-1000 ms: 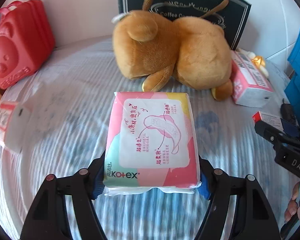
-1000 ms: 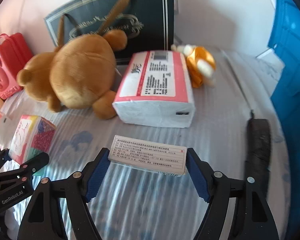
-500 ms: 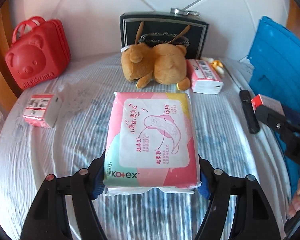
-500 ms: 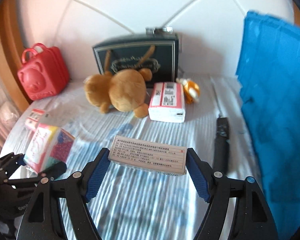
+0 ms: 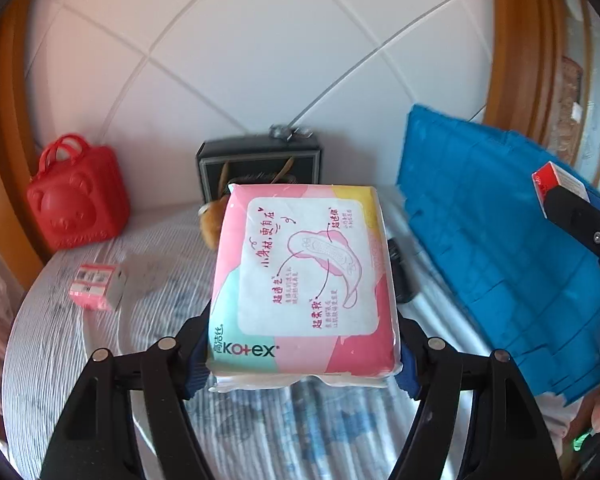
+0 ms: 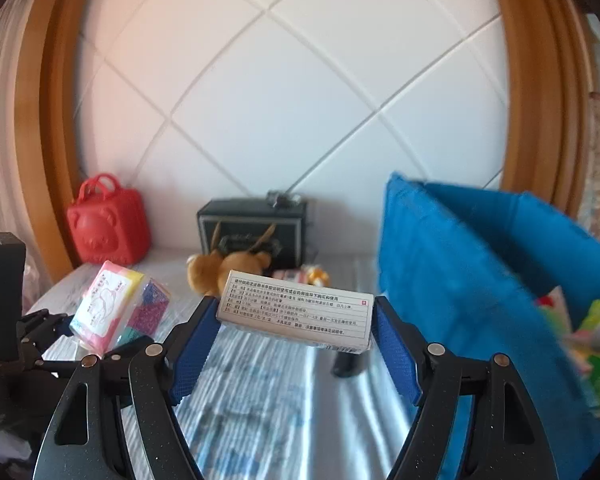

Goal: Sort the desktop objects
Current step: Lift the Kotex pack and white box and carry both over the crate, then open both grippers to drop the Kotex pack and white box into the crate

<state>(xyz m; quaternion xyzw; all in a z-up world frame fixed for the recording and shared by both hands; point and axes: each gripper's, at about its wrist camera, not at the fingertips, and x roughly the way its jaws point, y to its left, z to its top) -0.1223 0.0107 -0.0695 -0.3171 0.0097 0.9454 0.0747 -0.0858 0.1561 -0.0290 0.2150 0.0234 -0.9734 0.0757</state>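
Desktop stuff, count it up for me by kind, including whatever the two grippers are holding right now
Packs and boxes: 4, namely the Kotex pack in the left gripper, the medicine box in the right gripper, the small pink box, the pink tissue pack
Toys: 2, the teddy bear, the orange toy
Bags: 3, the red bear case, the dark gift bag, the blue bag
Total: 9

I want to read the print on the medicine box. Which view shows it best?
The right wrist view: the medicine box sits clamped in the right gripper, its printed face toward the camera. The left wrist view shows only its red end at the right edge.
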